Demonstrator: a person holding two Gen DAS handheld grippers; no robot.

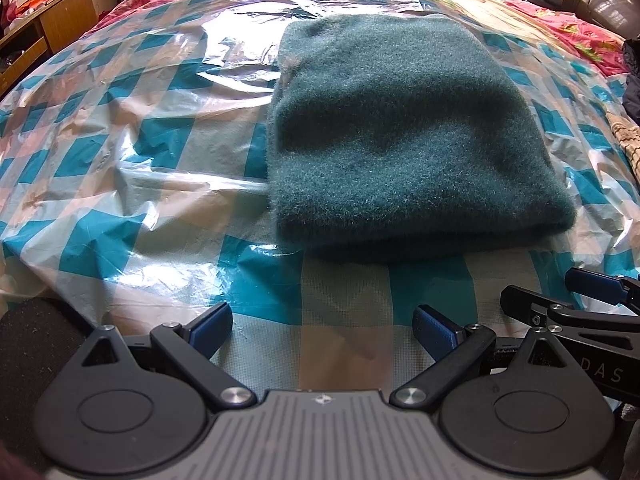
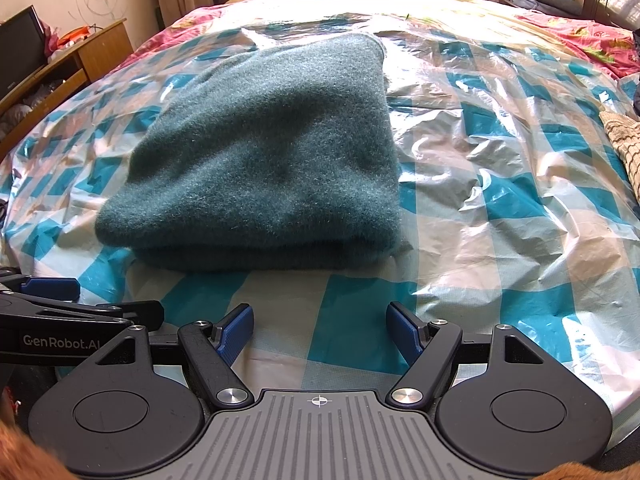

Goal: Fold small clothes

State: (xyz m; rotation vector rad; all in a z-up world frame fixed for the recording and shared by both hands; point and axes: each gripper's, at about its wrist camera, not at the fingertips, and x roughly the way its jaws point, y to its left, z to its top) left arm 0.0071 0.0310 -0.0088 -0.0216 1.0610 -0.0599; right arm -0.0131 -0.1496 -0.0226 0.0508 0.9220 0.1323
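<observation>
Your bed (image 1: 140, 152) is wearing a glaring checked plastic sheet (image 2: 500, 168), the folded green sweater (image 1: 392, 136) lying centre. Both grippers, left (image 1: 322, 330) and right (image 2: 320, 330), are hovering near, jaws spread, empty. Only the right view is catching a dark screen (image 2: 20, 52) far left.

A folded garment (image 1: 404, 136) lies on a plastic sheet (image 1: 120, 140) spread over the bed (image 2: 592, 40). In the left wrist view it sits right of centre; in the right wrist view, left of centre. The left gripper (image 1: 322, 326) is at the bottom of its frame, just before the garment's near edge, apart from it. The right gripper (image 2: 320, 332) is beside it, likewise short of the garment. A desk (image 2: 92, 56) stands at the upper left, beyond the bed.
</observation>
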